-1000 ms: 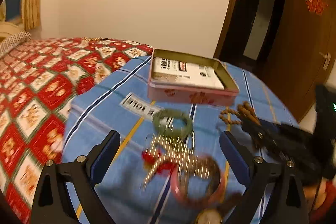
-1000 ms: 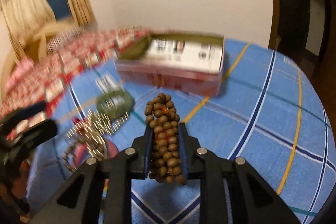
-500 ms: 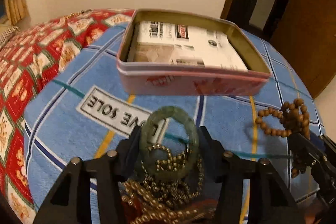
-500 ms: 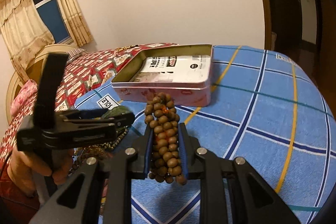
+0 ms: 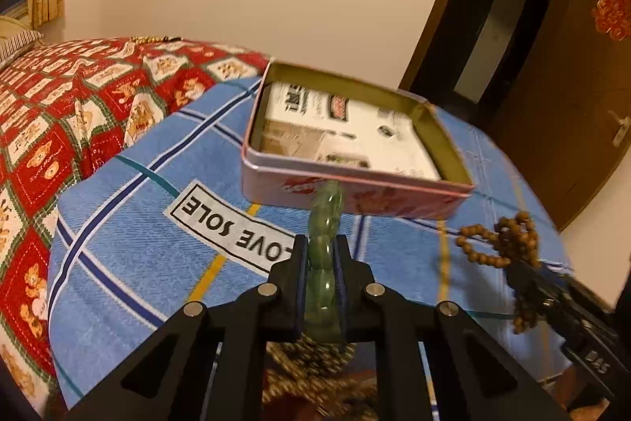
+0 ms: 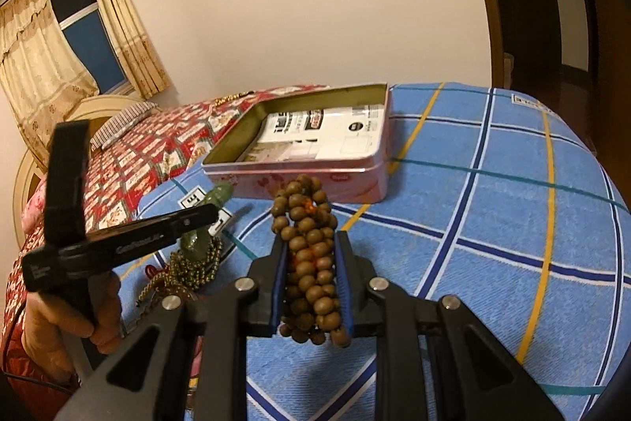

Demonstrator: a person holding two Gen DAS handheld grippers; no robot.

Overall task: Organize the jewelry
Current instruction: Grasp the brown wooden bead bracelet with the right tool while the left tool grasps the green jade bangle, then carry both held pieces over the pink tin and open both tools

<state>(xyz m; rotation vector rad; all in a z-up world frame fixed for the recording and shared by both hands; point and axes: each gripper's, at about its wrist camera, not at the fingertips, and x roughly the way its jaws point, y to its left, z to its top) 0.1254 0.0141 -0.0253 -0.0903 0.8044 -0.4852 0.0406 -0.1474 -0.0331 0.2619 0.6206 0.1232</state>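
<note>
Left wrist view: the left gripper (image 5: 321,263) has its jaws clamped on a green bangle (image 5: 324,243), held on edge just in front of the pink tin (image 5: 355,198). Below the bangle, nearer than the tin, lies a blurred heap of beaded chains (image 5: 315,362). Right of the tin, the right gripper (image 6: 311,263) has its jaws pressed onto a bunch of brown wooden beads (image 6: 309,255), lifted in front of the tin's near wall. The open tin sits on the blue striped blanket (image 5: 138,223), a white printed card (image 5: 355,133) lying flat inside. Left of the tin spreads a red patterned quilt (image 5: 59,113).
</note>
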